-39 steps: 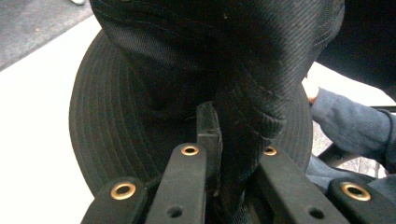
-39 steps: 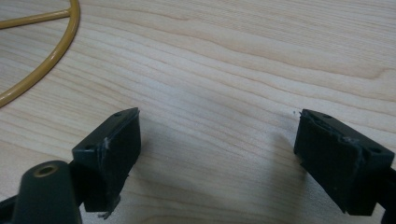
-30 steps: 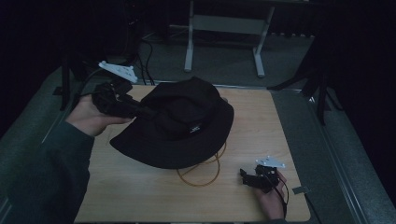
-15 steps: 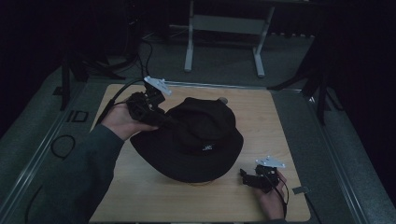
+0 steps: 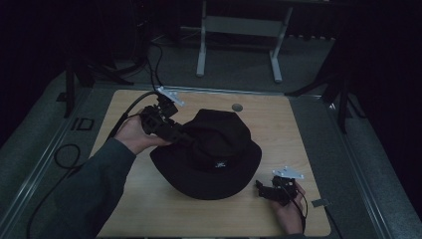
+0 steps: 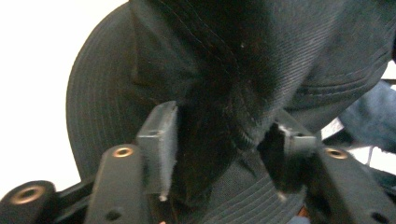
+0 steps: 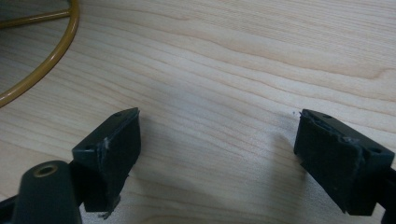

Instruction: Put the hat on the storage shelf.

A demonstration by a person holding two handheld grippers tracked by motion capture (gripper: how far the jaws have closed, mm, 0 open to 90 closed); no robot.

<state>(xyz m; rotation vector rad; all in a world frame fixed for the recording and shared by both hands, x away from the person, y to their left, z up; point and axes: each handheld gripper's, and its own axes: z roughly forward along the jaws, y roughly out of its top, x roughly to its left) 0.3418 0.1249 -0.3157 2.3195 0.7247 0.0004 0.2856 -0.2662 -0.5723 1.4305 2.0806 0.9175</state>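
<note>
A black bucket hat (image 5: 214, 154) lies brim-down in the middle of the wooden table (image 5: 298, 134). My left gripper (image 5: 181, 137) reaches in from the left to the hat's crown. In the left gripper view its jaws (image 6: 222, 144) have just been opening and stand apart, with a loose fold of the hat (image 6: 280, 56) still hanging between the pads (image 6: 159, 140). My right gripper (image 5: 266, 190) rests near the table's front right, just off the brim. In the right gripper view it (image 7: 219, 154) is open over bare wood with nothing between its jaws.
A yellow cord (image 7: 42, 51) curves past the top left of the right gripper view. A round grommet (image 5: 237, 107) sits at the table's far edge. White desk legs (image 5: 201, 45) stand beyond the table. Black cables (image 5: 64, 154) lie on the floor at the left.
The left hand has moved the hat from the table's left side to its middle and lowered it flat, covering the orange cord. The right hand has not moved.
</note>
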